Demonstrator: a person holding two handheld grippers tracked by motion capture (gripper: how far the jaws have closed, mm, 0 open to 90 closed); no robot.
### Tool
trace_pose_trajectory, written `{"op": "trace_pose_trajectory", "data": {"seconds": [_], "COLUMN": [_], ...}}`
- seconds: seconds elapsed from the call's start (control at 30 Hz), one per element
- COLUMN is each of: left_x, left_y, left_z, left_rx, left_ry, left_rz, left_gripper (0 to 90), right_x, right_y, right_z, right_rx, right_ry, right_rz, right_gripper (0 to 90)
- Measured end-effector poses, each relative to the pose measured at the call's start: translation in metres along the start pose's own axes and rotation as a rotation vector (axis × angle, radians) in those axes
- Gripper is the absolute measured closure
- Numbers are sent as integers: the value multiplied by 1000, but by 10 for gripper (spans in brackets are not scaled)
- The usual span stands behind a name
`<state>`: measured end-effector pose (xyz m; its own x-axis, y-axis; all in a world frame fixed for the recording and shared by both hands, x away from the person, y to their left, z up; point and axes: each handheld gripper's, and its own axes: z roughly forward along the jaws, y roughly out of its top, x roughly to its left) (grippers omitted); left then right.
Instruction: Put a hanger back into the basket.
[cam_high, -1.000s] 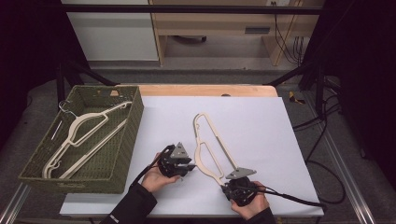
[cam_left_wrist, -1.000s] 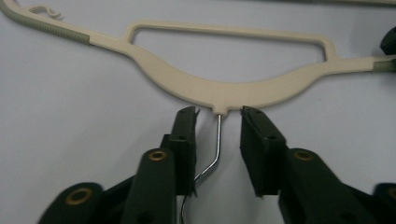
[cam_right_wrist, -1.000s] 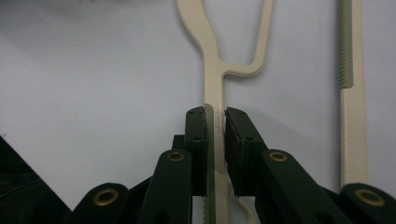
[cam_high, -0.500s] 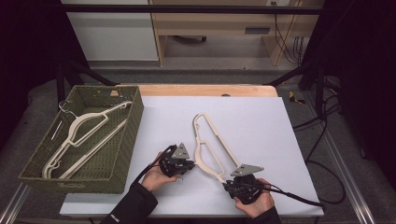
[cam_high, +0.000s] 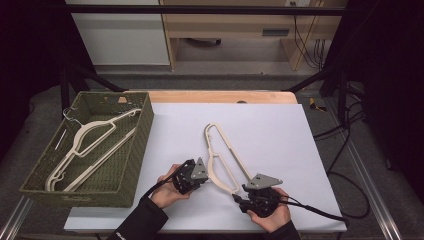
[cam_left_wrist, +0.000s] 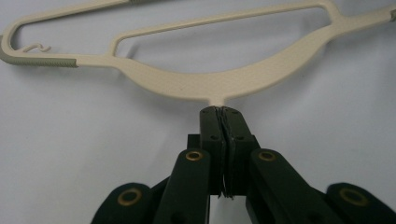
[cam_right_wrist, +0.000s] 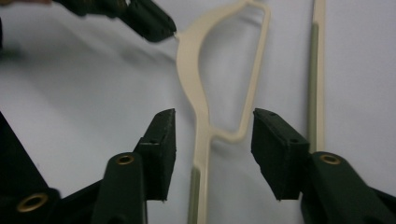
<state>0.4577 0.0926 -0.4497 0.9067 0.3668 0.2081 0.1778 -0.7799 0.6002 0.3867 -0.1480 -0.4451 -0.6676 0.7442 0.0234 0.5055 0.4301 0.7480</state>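
A cream plastic hanger (cam_high: 221, 150) lies flat on the white table top (cam_high: 280, 135). My left gripper (cam_high: 206, 175) is at its middle bow, shut on the short stem (cam_left_wrist: 216, 99) that sticks out of the hanger (cam_left_wrist: 201, 84). At the hanger's near end, my right gripper (cam_high: 238, 194) has just been opening its jaws. In the right gripper view they stand apart (cam_right_wrist: 215, 119) with one thin arm of the hanger (cam_right_wrist: 201, 154) between them, and the pads (cam_right_wrist: 161, 140) do not touch it. Farther off in that view is the left gripper (cam_right_wrist: 154, 23).
A green woven basket (cam_high: 131, 165) stands at the table's left and holds other cream hangers (cam_high: 90, 140) and a metal hook (cam_high: 70, 115). A wooden strip (cam_high: 220, 96) runs along the far edge. Cables (cam_high: 320, 212) trail off to the right.
The right gripper's jaws have come apart around the hanger's near end. The right hand shifted slightly toward the right. The left hand nudged a little at the hanger's bow.
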Motion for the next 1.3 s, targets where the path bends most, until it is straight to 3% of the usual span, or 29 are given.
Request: {"op": "trace_pose_trajectory", "data": {"seconds": [0.07,0.1,0.3,0.63,0.73,0.77,0.83,0.93,1.03,1.13,1.23,1.3], "left_x": [-3,-4,-6,-8,-7,-8,-8,-4,-2,3,9,12], "left_y": [3,4,8,10,11,11,11,12,15,15,13,10], "left_z": [-3,-3,-7,-11,-12,-11,-13,-22,-37,-62,-89,-103], "left_rx": [12,16,47,57,72,61,56,6,-91,-235,-340,-382], "left_ry": [4,7,7,-6,-5,-4,-7,-45,-30,-4,33,62], "left_rz": [-7,-9,-30,-49,-38,-50,-58,-99,-148,-203,-239,-250], "left_gripper": [880,880,880,879,879,878,873,797,650,454,346,301], "right_x": [0,1,12,20,22,26,25,25,24,23,19,14], "right_y": [7,11,23,25,24,25,24,25,27,30,36,39], "right_z": [5,9,36,65,67,67,66,64,59,51,41,33], "right_rx": [-36,-41,-5,80,86,83,86,81,60,28,9,-1], "right_ry": [22,28,32,-34,-5,-4,-11,-10,-6,5,-3,-11], "right_rz": [14,-4,-46,-140,-147,-116,-163,-176,-180,-176,-163,-162], "right_gripper": [446,444,444,570,709,720,727,735,745,759,768,776]}}
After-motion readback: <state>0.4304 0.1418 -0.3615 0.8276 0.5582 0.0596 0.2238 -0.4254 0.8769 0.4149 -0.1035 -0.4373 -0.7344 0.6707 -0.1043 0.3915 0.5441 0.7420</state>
